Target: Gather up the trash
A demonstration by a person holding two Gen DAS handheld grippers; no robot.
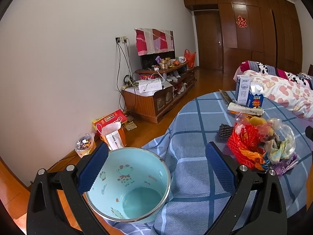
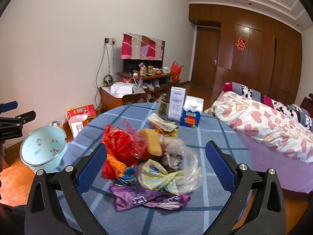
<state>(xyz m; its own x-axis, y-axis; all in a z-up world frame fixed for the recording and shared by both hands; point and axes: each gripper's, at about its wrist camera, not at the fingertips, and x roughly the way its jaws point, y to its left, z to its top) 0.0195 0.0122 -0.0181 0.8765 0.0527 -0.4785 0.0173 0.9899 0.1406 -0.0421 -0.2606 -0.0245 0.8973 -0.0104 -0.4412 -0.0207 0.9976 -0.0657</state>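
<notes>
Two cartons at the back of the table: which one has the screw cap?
The blue carton, the shorter one on the right with a white gable top and round cap. The taller white carton beside it has a flat top, no cap visible.

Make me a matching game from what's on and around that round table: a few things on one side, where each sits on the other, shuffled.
Things:
1. light blue pail
2. purple wrapper
3. blue carton
4. yellow sponge

Places:
A. far side of the table, beside a white carton
B. beside the table's left edge
C. nearest the right gripper
D. on top of the trash pile

Pairs: 1-B, 2-C, 3-A, 4-D
</notes>
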